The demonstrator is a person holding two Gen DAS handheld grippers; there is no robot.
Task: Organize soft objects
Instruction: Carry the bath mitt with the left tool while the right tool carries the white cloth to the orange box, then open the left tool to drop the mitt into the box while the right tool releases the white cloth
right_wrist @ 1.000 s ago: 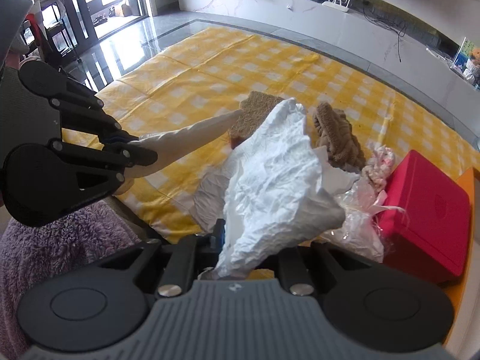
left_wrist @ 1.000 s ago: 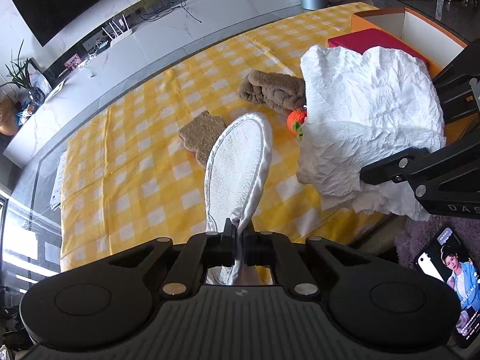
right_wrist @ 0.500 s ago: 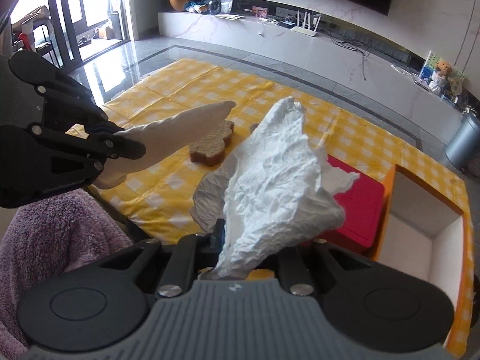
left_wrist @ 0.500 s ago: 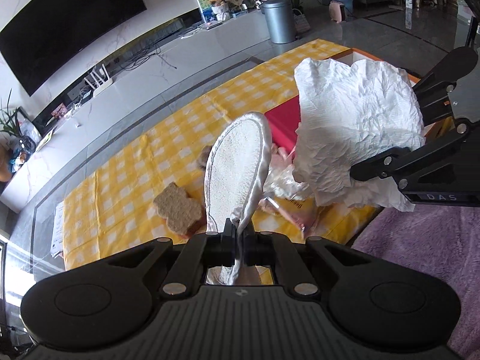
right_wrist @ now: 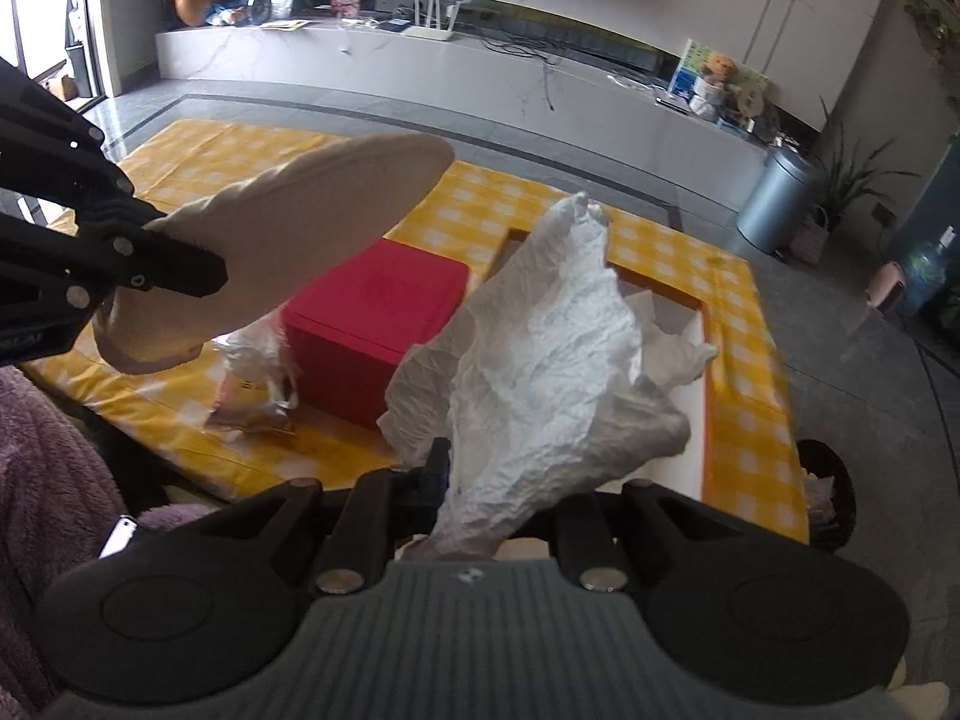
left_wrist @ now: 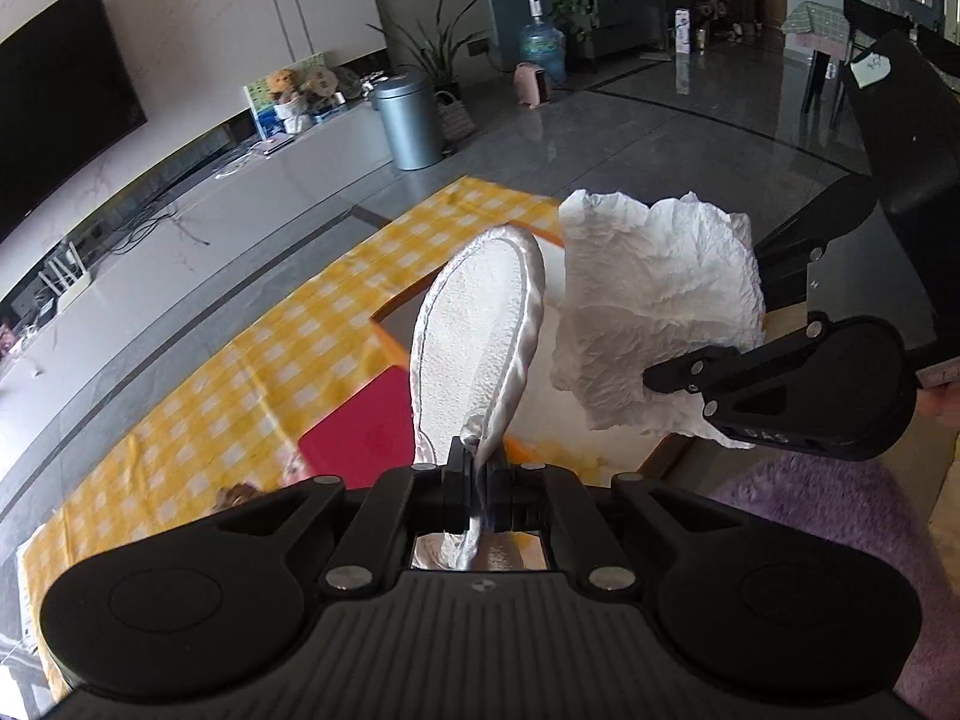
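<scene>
My left gripper [left_wrist: 477, 462] is shut on the heel of a white slipper [left_wrist: 480, 330], whose sole stands up and away from me. The right gripper [right_wrist: 447, 474] is shut on a crumpled white cloth [right_wrist: 540, 360] that bunches up in front of its fingers. Both are held in the air side by side, the slipper [right_wrist: 300, 240] to the left of the cloth [left_wrist: 660, 300]. Below them stands an orange box [right_wrist: 708, 420] with a white inside, open at the top, on the yellow checked cloth [right_wrist: 270, 144]. The cloth hangs over this box; the slipper hangs over its left edge.
A red box [right_wrist: 372, 312] stands against the orange box's left side, with a crinkled plastic packet [right_wrist: 258, 384] beside it. A purple fuzzy garment [right_wrist: 48, 468] and a phone [right_wrist: 117, 537] lie near the table's front edge. A metal bin [right_wrist: 774, 204] stands on the floor beyond.
Both grippers have swung right along the table and risen, carrying the slipper and the cloth from above the brown towel and sponge to above the red and orange boxes.
</scene>
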